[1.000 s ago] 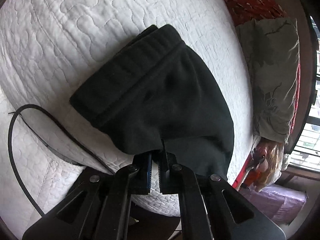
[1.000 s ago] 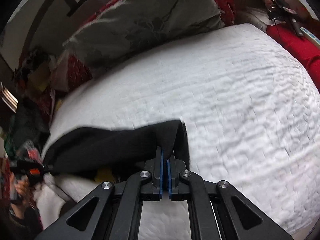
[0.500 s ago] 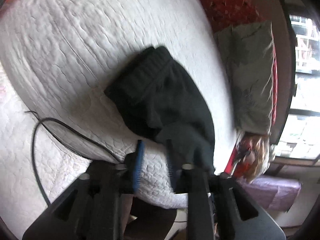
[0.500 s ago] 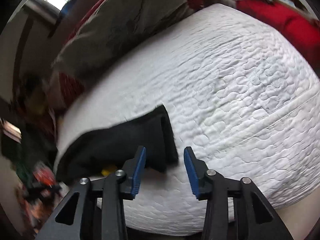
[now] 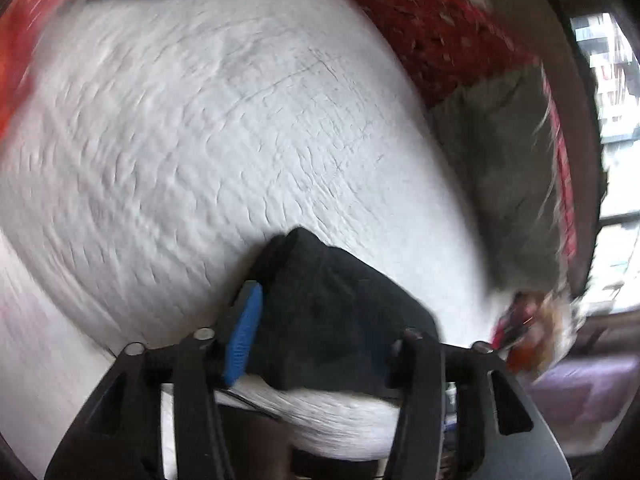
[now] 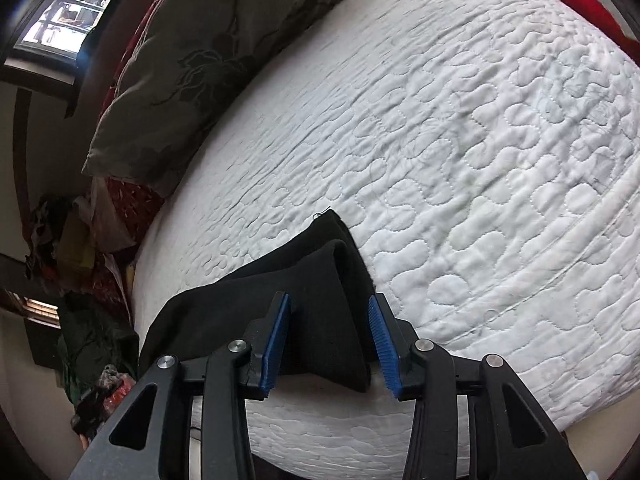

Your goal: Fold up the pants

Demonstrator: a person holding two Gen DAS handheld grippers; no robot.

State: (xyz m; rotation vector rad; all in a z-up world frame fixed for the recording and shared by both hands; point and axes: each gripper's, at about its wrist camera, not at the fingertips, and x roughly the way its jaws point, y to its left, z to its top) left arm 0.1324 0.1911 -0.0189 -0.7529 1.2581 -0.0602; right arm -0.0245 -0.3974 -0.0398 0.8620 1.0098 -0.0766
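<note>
Our left gripper (image 5: 320, 336) spread wide and holding nothing, our right gripper (image 6: 330, 340) equally wide and empty, folded black pants (image 6: 280, 304) lying between both sets of fingers near the white quilted mattress (image 6: 460, 140) edge, grey pillow (image 6: 192, 60) beyond

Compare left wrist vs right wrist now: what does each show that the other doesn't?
Left wrist only: red patterned fabric past the bed's far edge, and the open left claw; the image is motion-blurred.

Right wrist only: sharp stitched quilting, a window at upper left, and the open right claw.

Both: folded black pants lying near the edge of the white quilted bed cover, framed by spread jaws and ungripped, plus the grey-green floral pillow.
</note>
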